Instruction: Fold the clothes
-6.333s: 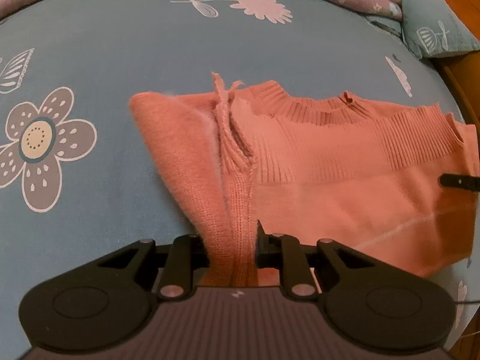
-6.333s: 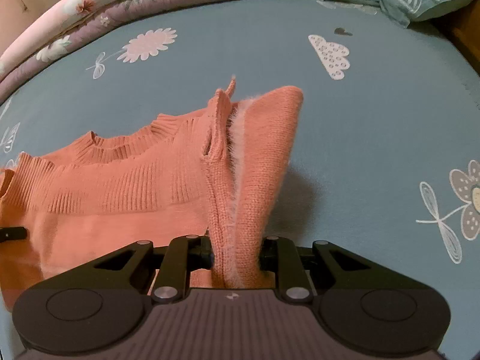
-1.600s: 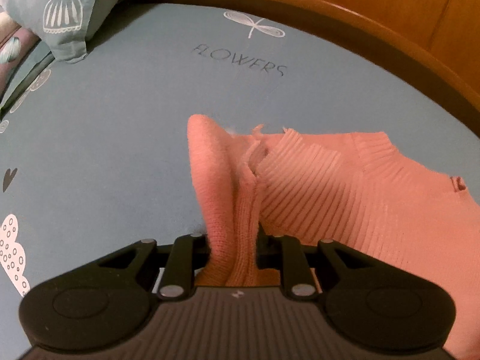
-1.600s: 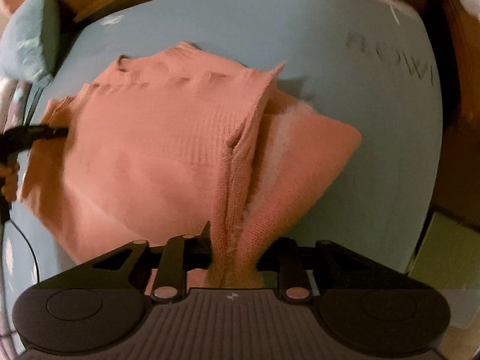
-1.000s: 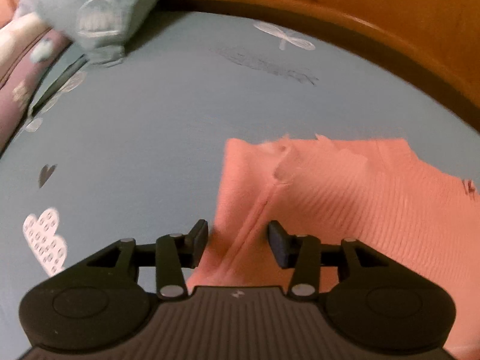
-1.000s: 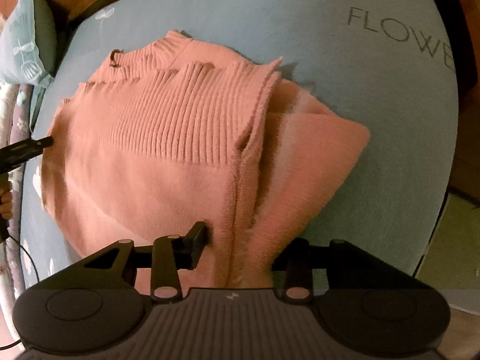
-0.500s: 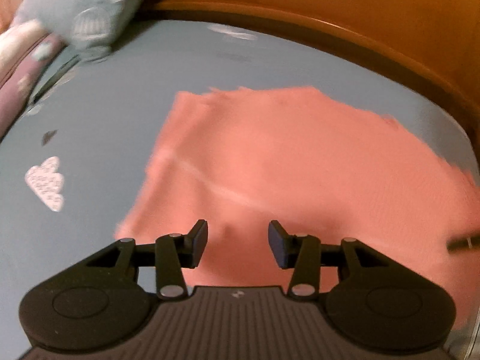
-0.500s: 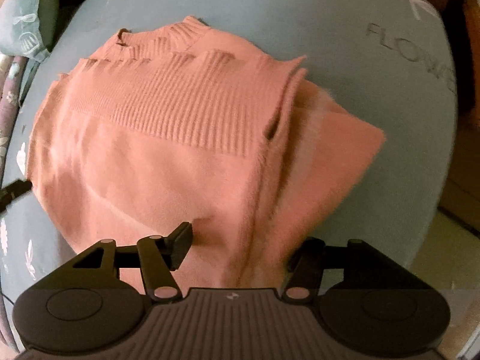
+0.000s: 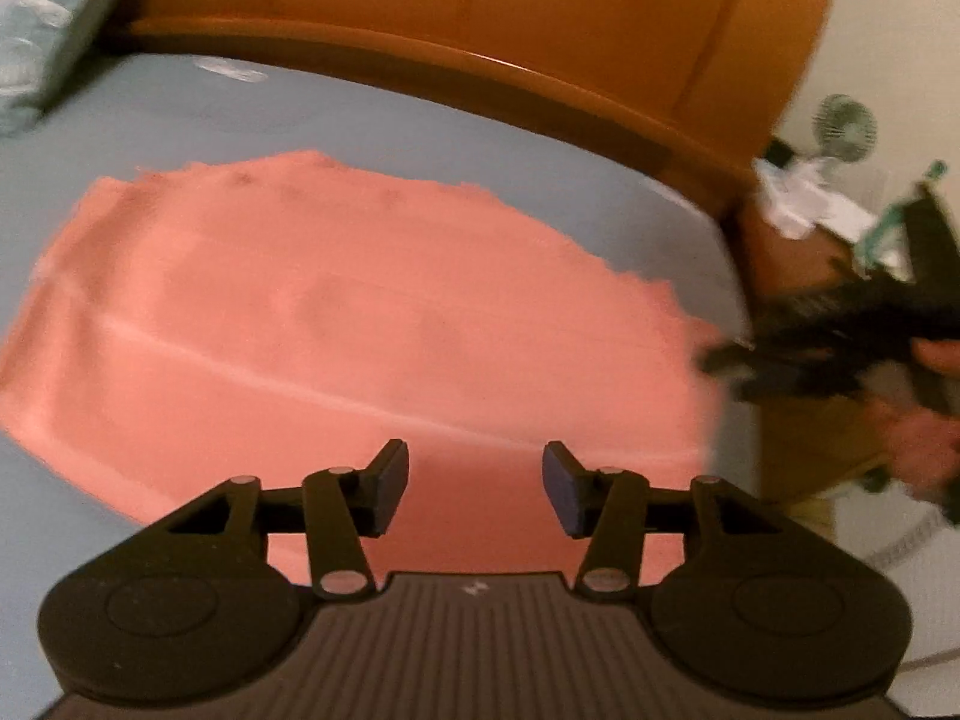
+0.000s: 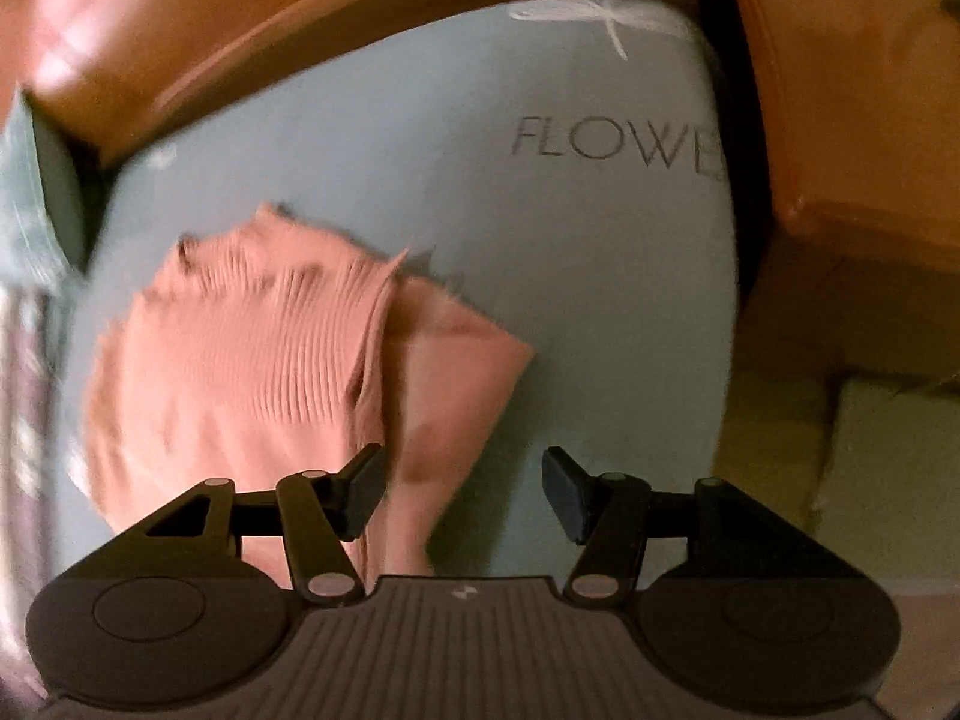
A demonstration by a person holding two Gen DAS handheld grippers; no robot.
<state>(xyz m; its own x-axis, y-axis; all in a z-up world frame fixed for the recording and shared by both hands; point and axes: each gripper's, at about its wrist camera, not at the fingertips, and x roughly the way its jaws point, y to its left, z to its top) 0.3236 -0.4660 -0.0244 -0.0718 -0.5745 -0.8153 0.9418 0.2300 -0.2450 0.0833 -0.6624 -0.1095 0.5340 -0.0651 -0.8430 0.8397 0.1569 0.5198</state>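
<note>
The pink sweater (image 9: 360,324) is lying folded flat on the bed (image 10: 600,300), near the wooden bed frame (image 9: 480,6). The left gripper (image 9: 475,483) is opening above the sweater, gripping nothing; the right gripper (image 10: 462,489) is hanging parted and empty over the sweater's edge (further folds probably remaining).

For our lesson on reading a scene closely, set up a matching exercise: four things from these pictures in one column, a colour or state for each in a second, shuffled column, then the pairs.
Things:
1. sweater
2. bed sheet
3. headboard
4. right gripper

Descriptions:
A. orange-brown wood
B. open, nothing gripped
C. salmon pink, lying on the bed
D. pale blue, printed lettering

Pairs: 1-C, 2-D, 3-A, 4-B
</note>
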